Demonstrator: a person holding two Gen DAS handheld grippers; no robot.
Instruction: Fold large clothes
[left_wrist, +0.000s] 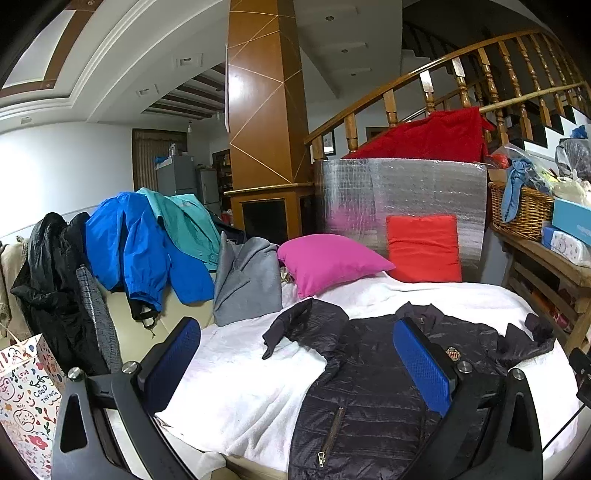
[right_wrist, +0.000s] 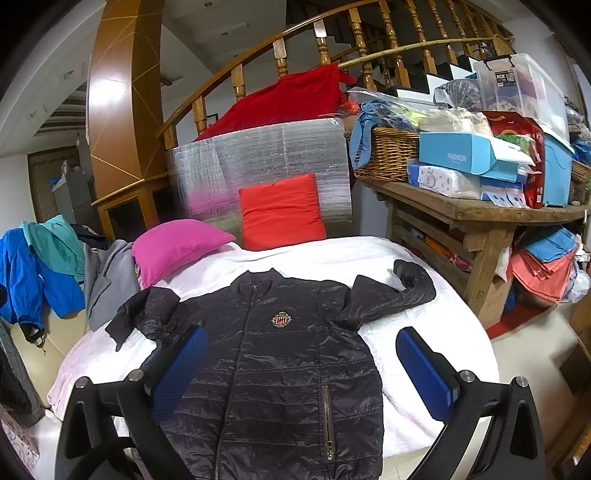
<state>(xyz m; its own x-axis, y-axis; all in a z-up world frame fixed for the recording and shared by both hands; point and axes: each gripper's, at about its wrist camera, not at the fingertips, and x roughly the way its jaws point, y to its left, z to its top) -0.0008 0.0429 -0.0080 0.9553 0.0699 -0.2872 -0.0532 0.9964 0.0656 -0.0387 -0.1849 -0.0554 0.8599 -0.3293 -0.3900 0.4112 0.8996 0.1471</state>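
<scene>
Room: living area with a wooden stair railing (right_wrist: 321, 44) at the far side; other coats hang over a sofa back at the left
Surface: bed covered by a white blanket (right_wrist: 399, 258)
Jacket (right_wrist: 280, 369): dark quilted puffer, laid flat and front up, zipped, collar far, hem near, both sleeves spread outward
Handling: judged light, soft and compressible; the shiny shell is likely slippery, so pinch a seam, cuff or shoulder edge, not the flat panel
Left gripper (left_wrist: 295, 362): jaws wide, empty, above the jacket's left half
Right gripper (right_wrist: 303, 373): jaws wide, empty, straddling the jacket's lower body without contact
Next hold: sleeve cuffs, judged best for folding inward
</scene>
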